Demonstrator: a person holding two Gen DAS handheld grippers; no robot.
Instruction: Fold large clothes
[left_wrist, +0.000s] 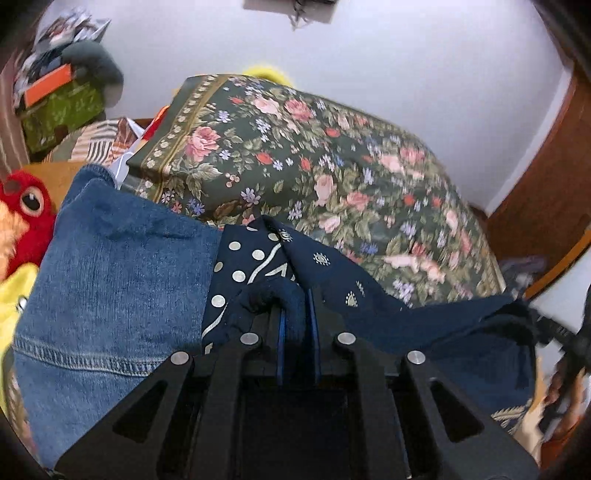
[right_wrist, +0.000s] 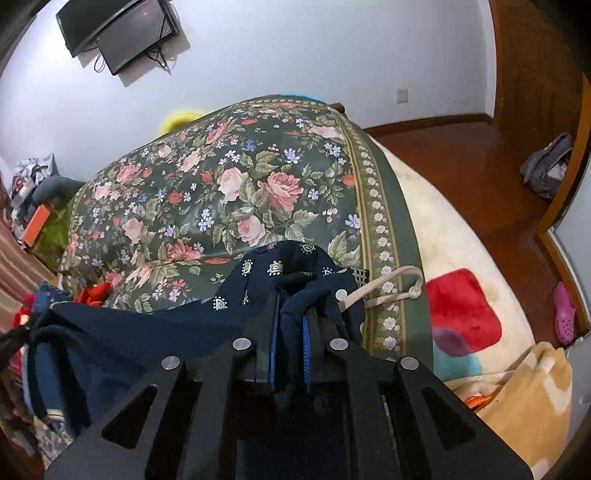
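Both grippers, left (left_wrist: 295, 314) and right (right_wrist: 291, 314), pinch the navy garment (left_wrist: 369, 295) stretched between them above the floral bedspread (right_wrist: 221, 192); next, I judge, laying it flat ahead.

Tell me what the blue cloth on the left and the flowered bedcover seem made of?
The blue cloth looks like denim: faded, grainy weave with pale double stitching. The flowered bedcover seems a smooth printed woven fabric, perhaps cotton; a slight sheen leaves that open.
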